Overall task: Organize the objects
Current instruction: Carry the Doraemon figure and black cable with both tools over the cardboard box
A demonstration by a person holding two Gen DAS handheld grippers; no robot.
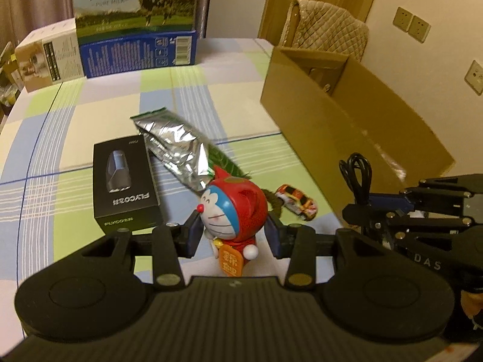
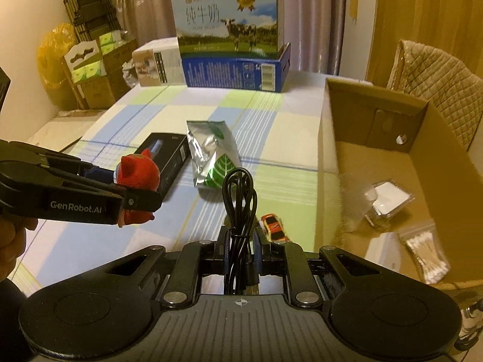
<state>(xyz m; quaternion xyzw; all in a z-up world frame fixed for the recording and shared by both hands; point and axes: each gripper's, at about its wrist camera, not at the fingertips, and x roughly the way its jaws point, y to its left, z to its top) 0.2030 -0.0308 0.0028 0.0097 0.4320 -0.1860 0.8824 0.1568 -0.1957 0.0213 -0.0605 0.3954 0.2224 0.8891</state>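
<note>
Both tongs are matte black plastic. The left tongs [image 1: 232, 229] have a ribbed grey-black base flanked by two round discs with shallow circular recesses, angular link arms with triangular cut-outs, silver screws and round brass-toned pivots, and dark blue pads on the fingers [image 1: 193, 235]. The right tongs [image 2: 241, 241] are built alike, with a small crosshair mark on the base. White "GenRobot.AI" lettering runs along one side and "DAS" on another.

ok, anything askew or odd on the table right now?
Mostly fine. The crumpled silver foil pouch with a green leaf print lies skewed, one edge overlapping the black rectangular shaver box. The small red-and-yellow toy car sits alone near the open brown cardboard box. Nothing spilled or visibly damaged.
</note>
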